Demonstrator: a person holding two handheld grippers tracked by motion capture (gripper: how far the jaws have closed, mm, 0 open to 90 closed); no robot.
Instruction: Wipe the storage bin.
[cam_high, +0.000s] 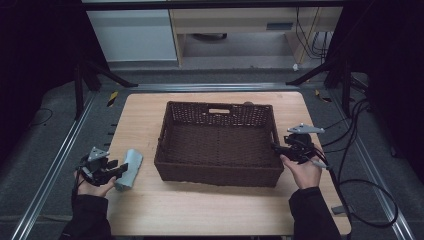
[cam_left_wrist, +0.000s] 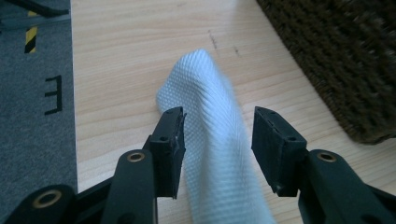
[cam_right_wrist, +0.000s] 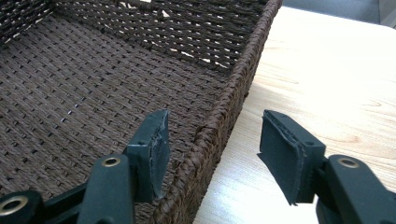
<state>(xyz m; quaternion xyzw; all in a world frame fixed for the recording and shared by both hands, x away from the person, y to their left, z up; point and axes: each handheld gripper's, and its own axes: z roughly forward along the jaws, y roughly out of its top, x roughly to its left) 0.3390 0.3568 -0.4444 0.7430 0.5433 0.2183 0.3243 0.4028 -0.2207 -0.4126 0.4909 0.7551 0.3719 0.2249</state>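
The left gripper sits at the near left part of the wooden table, held in the person's left hand. Its jaws stand apart and straddle a rolled pale blue-white cloth that lies flat on the tabletop. In the left gripper view the left gripper has one jaw at each side of the cloth; the left pad is at the fabric edge, and the right pad is clear of it with a visible gap. The cloth has a fine waffle-like weave and runs lengthwise away from the jaws, ending short of the dark woven wicker basket. In the high view the cloth lies just beside the left wall of the basket, apart from it. The basket is rectangular, stands at the table centre, and has a cut-out handle in its far wall. The right gripper, held in the right hand, is at the basket's right wall. In the right gripper view the right gripper has its jaws apart, one inside the basket and one outside, with the braided rim between them and no pad pressed on it.
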